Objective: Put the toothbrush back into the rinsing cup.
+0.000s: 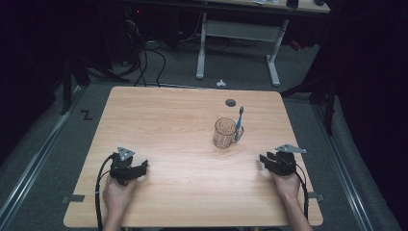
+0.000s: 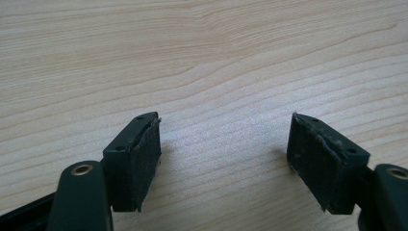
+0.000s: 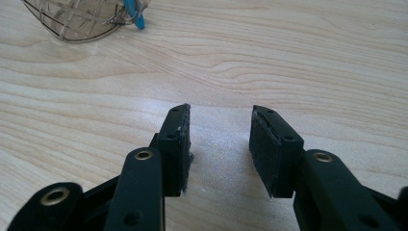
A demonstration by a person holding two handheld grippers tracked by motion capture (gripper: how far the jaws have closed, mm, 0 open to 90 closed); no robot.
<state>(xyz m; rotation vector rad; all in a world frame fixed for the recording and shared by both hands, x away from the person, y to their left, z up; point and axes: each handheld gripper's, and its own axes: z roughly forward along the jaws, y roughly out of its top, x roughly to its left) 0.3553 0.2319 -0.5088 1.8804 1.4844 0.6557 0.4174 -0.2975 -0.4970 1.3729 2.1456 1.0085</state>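
A clear glass mug point(image 1: 224, 133) stands right of the table's middle, and a blue toothbrush point(image 1: 239, 123) leans upright against its handle side. The mug's base point(image 3: 79, 19) and the brush's blue tip point(image 3: 134, 14) appear at the top left of the right gripper view. My left gripper point(image 1: 143, 168) rests on the wood near the front left, open wide point(image 2: 223, 139), nothing between its pads. My right gripper point(image 1: 264, 159) lies near the front right, below and right of the mug, about half open point(image 3: 219, 144), with bare wood between its jaws.
A small dark round spot point(image 1: 230, 102) lies on the wooden table point(image 1: 168, 120) behind the mug. Beyond the far edge are a white desk frame point(image 1: 238, 43), cables on the floor point(image 1: 144, 62) and a small white object point(image 1: 221, 83).
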